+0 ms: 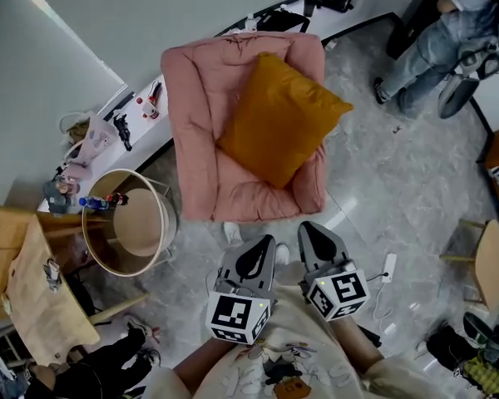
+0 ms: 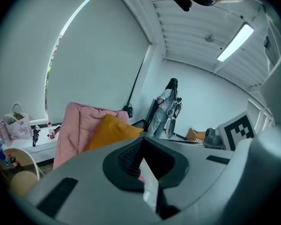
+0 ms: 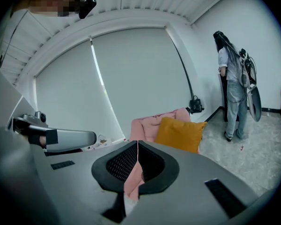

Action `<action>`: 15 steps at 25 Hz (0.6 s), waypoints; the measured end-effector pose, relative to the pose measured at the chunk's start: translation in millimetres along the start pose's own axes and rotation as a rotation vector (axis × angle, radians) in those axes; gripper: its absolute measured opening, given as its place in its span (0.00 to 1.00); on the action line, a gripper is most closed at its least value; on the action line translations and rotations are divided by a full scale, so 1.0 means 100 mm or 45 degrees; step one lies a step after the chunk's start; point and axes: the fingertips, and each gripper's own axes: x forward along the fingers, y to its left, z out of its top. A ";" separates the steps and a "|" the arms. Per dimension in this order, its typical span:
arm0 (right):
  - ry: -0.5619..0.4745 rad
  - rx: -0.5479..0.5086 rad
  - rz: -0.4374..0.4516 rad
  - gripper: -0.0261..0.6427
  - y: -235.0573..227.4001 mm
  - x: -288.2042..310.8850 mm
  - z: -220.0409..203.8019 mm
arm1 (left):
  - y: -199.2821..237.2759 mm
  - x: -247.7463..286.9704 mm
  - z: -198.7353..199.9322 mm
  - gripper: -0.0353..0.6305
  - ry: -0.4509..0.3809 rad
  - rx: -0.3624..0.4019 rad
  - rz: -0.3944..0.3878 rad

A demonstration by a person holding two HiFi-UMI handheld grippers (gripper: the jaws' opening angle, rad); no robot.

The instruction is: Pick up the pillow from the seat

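Observation:
An orange pillow [image 1: 279, 119] leans on the seat and backrest of a pink armchair [image 1: 195, 140]. Both grippers hover over the floor just in front of the chair, apart from the pillow. My left gripper [image 1: 269, 241] and right gripper [image 1: 308, 228] sit side by side with their jaws together and nothing between them. In the left gripper view the pillow [image 2: 111, 131] and armchair [image 2: 72, 125] lie ahead, left of the shut left gripper [image 2: 143, 139]. In the right gripper view the pillow [image 3: 180, 133] stands ahead, right of the shut right gripper [image 3: 137, 142], with the armchair [image 3: 147, 124] behind it.
A round side table [image 1: 154, 223] with small bottles stands left of the chair, and a wooden table [image 1: 29, 298] beyond it. A low white shelf [image 1: 129, 119] runs along the wall. A person [image 1: 437, 44] stands at the far right. A white cable [image 1: 388, 268] lies on the floor.

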 end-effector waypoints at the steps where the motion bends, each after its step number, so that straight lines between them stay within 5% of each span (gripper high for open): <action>1: -0.001 0.005 -0.014 0.07 0.01 0.06 0.02 | 0.05 0.03 0.04 0.06 0.003 0.005 -0.014; 15: -0.101 0.005 -0.186 0.07 0.24 0.74 0.54 | 0.84 0.32 0.58 0.06 0.000 0.089 -0.200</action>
